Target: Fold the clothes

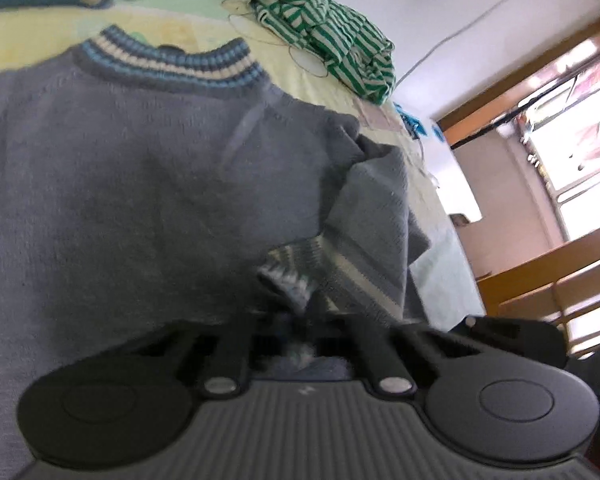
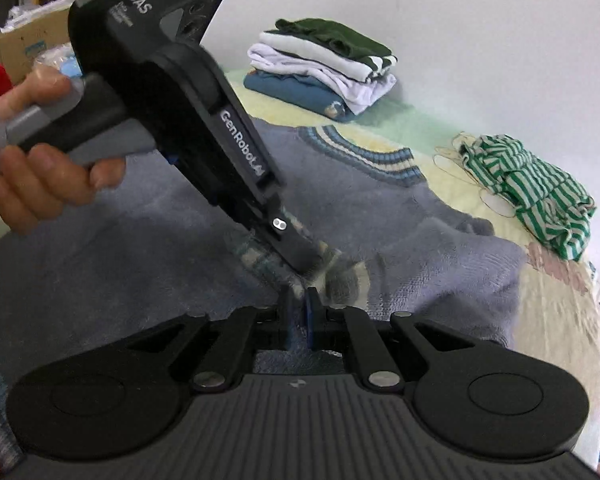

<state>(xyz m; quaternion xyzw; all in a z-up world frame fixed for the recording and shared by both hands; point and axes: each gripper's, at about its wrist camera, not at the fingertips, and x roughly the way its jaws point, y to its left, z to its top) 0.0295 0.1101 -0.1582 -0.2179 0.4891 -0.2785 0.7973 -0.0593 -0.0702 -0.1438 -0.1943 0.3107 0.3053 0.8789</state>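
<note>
A grey knit sweater (image 1: 140, 180) (image 2: 140, 264) lies flat on the bed, its blue-and-cream striped collar (image 1: 172, 64) (image 2: 364, 156) toward the far side. One sleeve (image 1: 376, 216) is folded in over the body, and its striped cuff (image 1: 288, 276) (image 2: 344, 280) lies just ahead of both grippers. My left gripper (image 1: 300, 316) (image 2: 310, 266), held by a person's hand (image 2: 40, 184), points down at the cuff and is shut on it. My right gripper (image 2: 300, 304) meets the same cuff from the near side, its blue pads (image 2: 311, 312) pinched on the knit.
A crumpled green-and-white striped garment (image 1: 328, 44) (image 2: 532, 196) lies on the yellow-green sheet (image 1: 28, 36) at the far right. A stack of folded clothes (image 2: 324, 64) sits by the white wall. A cardboard box (image 2: 24, 48) stands far left. Wooden furniture (image 1: 540, 280) stands beyond the bed.
</note>
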